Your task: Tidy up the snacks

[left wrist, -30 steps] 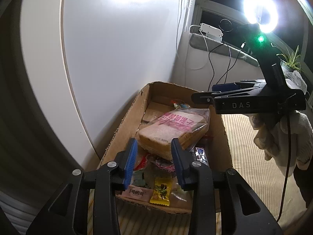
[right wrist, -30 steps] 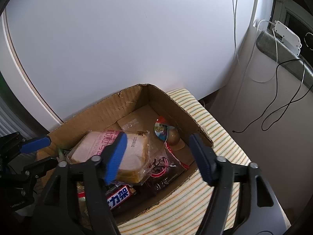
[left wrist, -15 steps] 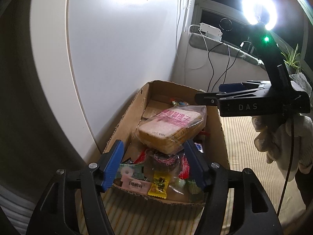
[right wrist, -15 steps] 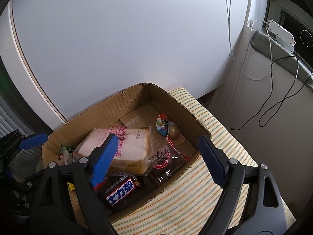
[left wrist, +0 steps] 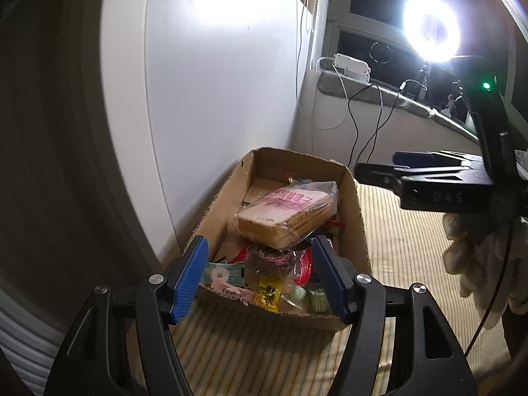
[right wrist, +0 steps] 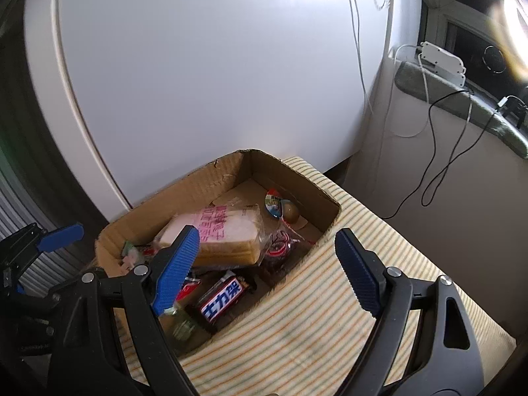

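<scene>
An open cardboard box sits on a striped cloth against a white wall. A bagged loaf of sliced bread lies on top of the snacks inside. Small candies and packets fill the near end in the left wrist view; a chocolate bar and a wrapped egg snack show in the right wrist view. My left gripper is open and empty, just outside the box's near end. My right gripper is open and empty above the box's long side, and also shows in the left wrist view.
The striped cloth surface extends right of the box. The white wall panel stands right behind the box. A windowsill with a power strip and hanging cables is at the far right. A bright ring light glares.
My left gripper let go of the bread, opened wide and pulled back out of the box. My right gripper opened wider and drew back. The bread now rests in the box.
</scene>
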